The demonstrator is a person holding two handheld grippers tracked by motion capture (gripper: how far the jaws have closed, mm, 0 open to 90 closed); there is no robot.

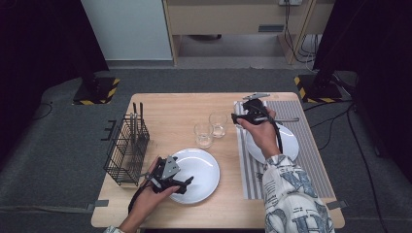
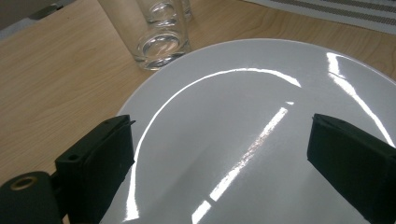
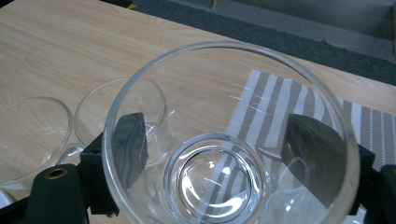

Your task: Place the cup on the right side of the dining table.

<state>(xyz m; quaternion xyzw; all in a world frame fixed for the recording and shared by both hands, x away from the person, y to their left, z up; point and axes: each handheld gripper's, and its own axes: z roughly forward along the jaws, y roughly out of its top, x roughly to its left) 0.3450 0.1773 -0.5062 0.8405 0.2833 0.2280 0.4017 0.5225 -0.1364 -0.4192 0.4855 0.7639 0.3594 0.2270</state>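
Clear glass fills the right gripper view: a tumbler (image 3: 231, 140) sits between the two black jaws, their pads pressed against its wall on either side, so the right gripper (image 3: 224, 149) is spread wide yet clamped on the tumbler. Through its base the striped placemat (image 3: 299, 102) and the pale wooden table (image 3: 70, 42) show. Two further glasses (image 3: 70, 126) stand just beside the held one, between it and the open table. In the high view the right gripper (image 1: 243, 118) hangs over the near-left corner of the placemat (image 1: 311, 141), above a white plate (image 1: 289, 141) that lies on it; the tumbler itself is too small to make out there.

The left gripper (image 1: 187, 183) rests low over a second white plate (image 1: 201, 167) at the table's front. In the left gripper view its jaws stand well apart over the glossy plate (image 2: 243, 121), with nothing between them. The two glasses (image 1: 210, 128) stand just beyond this plate's far rim, between the two plates. A black wire cutlery rack (image 1: 126, 150) stands near the table's left edge, holding dark upright utensils (image 1: 137, 114), well apart from both grippers.
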